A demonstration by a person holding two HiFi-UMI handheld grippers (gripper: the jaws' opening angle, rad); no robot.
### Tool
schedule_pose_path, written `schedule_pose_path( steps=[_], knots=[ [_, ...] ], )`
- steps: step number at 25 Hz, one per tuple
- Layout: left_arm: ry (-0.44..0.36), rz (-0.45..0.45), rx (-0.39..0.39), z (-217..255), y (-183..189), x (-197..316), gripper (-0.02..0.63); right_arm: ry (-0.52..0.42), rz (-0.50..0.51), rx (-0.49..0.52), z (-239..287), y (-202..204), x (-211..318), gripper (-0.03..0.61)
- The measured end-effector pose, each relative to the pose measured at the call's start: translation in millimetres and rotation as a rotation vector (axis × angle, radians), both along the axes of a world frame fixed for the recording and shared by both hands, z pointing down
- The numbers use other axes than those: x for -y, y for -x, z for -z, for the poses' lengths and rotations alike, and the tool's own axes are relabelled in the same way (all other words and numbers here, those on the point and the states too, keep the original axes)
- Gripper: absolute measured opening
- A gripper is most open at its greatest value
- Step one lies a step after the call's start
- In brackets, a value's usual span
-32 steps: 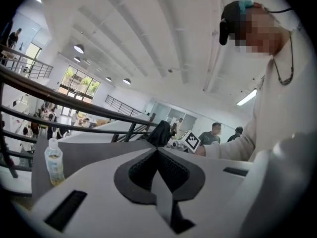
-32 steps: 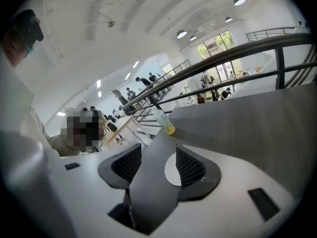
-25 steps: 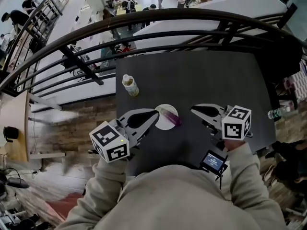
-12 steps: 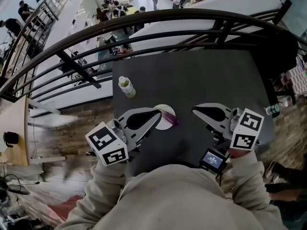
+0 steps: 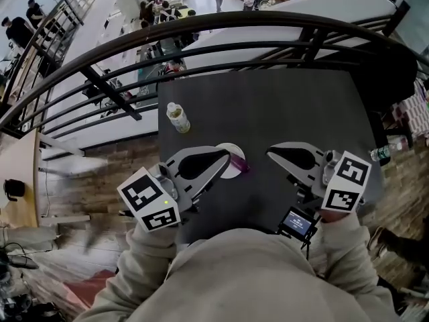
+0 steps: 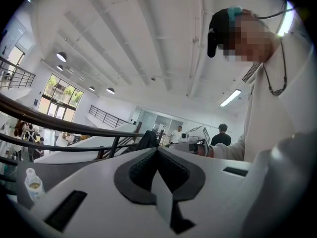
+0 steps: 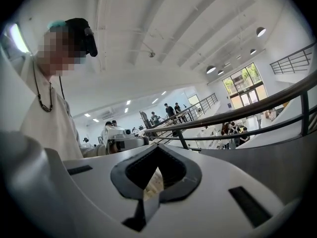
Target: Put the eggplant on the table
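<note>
The purple eggplant [image 5: 238,162] lies across the right rim of a small white plate [image 5: 226,173] on the dark table [image 5: 281,106]. My left gripper [image 5: 226,155] hovers above the plate's left side, shut and empty, with its tip close to the eggplant. My right gripper [image 5: 270,153] is held to the right of the eggplant, apart from it, also shut with nothing in it. In the left gripper view the shut jaws [image 6: 157,150] point level past the railing. The right gripper view shows its own jaws [image 7: 157,148] closed the same way.
A small plastic bottle [image 5: 177,118] stands at the table's far left, also visible as the bottle [image 6: 32,182] in the left gripper view. A curved black railing [image 5: 221,29] runs just behind the table, with a lower floor and people beyond. A small device [image 5: 297,224] hangs near my right wrist.
Both grippers have lifted towards the head camera, the right one also drifting right. The eggplant, plate and bottle stay where they were.
</note>
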State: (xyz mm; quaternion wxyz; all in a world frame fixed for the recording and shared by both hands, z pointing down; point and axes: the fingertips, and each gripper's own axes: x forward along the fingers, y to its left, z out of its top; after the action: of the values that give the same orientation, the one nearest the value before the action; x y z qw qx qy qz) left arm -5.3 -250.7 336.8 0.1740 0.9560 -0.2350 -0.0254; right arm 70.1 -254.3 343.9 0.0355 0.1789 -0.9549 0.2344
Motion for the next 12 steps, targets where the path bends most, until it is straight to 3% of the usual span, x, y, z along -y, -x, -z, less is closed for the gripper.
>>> schedule_pose_path(
  steps=[12],
  knots=[
    [0.001, 0.000, -0.004, 3.7, 0.2, -1.0, 0.005, 0.005, 0.006, -0.008, 2.8, 3.2, -1.8, 0.014]
  ],
)
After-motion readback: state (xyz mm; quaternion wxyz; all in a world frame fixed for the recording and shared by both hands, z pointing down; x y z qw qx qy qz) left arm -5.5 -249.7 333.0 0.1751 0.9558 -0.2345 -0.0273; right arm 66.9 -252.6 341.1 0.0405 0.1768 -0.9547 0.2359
